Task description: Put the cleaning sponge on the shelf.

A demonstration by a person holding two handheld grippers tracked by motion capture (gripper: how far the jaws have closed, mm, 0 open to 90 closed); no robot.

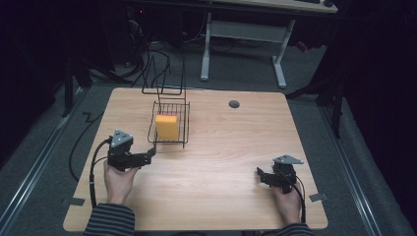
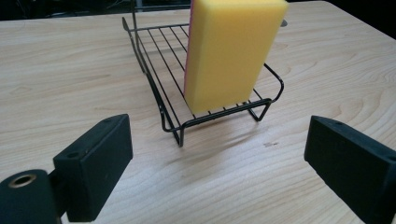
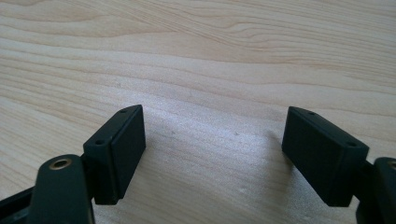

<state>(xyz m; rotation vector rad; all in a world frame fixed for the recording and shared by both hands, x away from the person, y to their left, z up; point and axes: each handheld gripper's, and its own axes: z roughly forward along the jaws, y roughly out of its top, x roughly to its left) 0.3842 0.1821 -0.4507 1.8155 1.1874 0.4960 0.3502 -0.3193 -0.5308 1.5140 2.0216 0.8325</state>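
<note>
A yellow sponge point(image 1: 167, 127) with a pink back face stands on edge in a black wire rack point(image 1: 183, 132) left of the table's middle. In the left gripper view the sponge point(image 2: 229, 51) rises from the rack point(image 2: 154, 74), just beyond my jaws. My left gripper point(image 1: 151, 155) sits at the rack's near left corner, open, with bare wood between its pads point(image 2: 105, 163). My right gripper point(image 1: 259, 175) rests low at the near right of the table, open over bare wood, its pads point(image 3: 123, 149) wide apart.
A grey round plug point(image 1: 234, 103) sits in the wooden table point(image 1: 236, 147) at the far right of centre. The rack's tall wire back point(image 1: 164, 73) stands at the far edge. Cables and desk legs lie on the floor beyond.
</note>
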